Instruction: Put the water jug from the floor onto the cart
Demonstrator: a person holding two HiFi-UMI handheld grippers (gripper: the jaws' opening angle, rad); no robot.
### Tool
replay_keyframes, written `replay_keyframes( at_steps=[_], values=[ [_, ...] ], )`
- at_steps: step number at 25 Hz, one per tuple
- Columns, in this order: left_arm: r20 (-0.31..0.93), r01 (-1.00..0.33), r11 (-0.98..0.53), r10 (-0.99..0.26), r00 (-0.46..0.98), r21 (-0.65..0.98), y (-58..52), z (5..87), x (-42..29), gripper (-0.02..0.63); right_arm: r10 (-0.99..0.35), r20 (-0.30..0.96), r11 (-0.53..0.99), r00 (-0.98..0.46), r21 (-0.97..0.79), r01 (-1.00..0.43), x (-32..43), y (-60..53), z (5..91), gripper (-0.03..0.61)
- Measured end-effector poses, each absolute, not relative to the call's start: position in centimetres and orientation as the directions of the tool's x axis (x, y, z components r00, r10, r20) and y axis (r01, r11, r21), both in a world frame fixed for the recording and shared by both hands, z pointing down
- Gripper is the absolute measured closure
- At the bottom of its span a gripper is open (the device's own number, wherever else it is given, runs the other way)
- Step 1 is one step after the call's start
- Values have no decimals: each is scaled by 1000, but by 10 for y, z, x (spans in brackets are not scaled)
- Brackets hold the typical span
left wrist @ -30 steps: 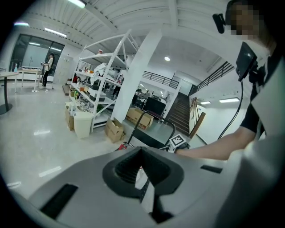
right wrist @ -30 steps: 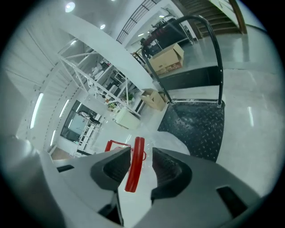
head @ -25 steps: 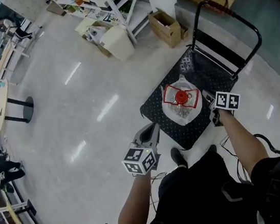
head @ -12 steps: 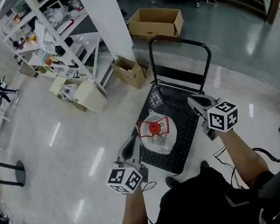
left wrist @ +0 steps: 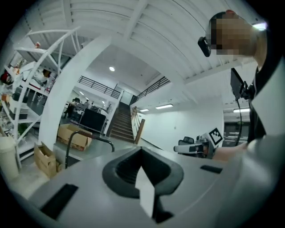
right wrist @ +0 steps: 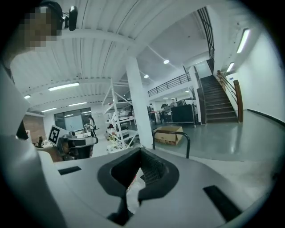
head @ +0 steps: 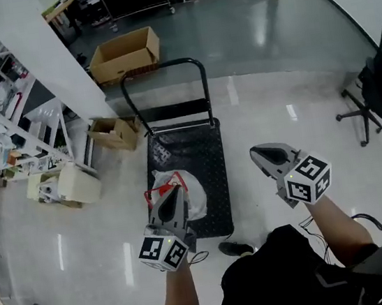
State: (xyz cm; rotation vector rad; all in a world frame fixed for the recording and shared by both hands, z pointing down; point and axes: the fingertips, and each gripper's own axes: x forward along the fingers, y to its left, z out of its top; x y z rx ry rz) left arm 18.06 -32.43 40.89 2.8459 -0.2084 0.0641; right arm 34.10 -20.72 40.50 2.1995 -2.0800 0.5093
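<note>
The clear water jug in a plastic bag with red handles (head: 193, 196) sits on the near left part of the black platform cart (head: 194, 148). In the head view the left gripper (head: 174, 189) overlaps the jug; its jaws are pressed together with nothing between them. The right gripper (head: 255, 151) is off the cart's right side, over the glossy floor (head: 275, 101), its jaws likewise closed tight and empty.
</note>
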Motion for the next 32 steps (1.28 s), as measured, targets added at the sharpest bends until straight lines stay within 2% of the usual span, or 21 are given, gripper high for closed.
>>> replay_keyframes(
  at_steps=[6, 12, 19, 24, 32],
  values=[
    [59, -23, -970, -9, 998, 243, -252, 397, 202, 618, -955, 250, -207, 160, -171, -963, 344, -109, 398, 577],
    [103, 78, -977, 100, 990, 197, -154, 385, 182, 617, -956, 198, -248, 215, -165, -954, 291, -8, 393, 577],
    [146, 144, -982, 161, 976, 121, -26, 368, 128, 617, -949, 171, -293, 263, -185, -938, 227, 109, 397, 577],
    [153, 239, -966, 252, 956, 95, 35, 354, 83, 617, -930, 174, -353, 323, -178, -919, 177, 168, 383, 577],
    [91, 354, -934, 357, 930, 49, 54, 353, -20, 617, -902, 161, -420, 401, -105, -902, 61, 174, 374, 577]
  ],
)
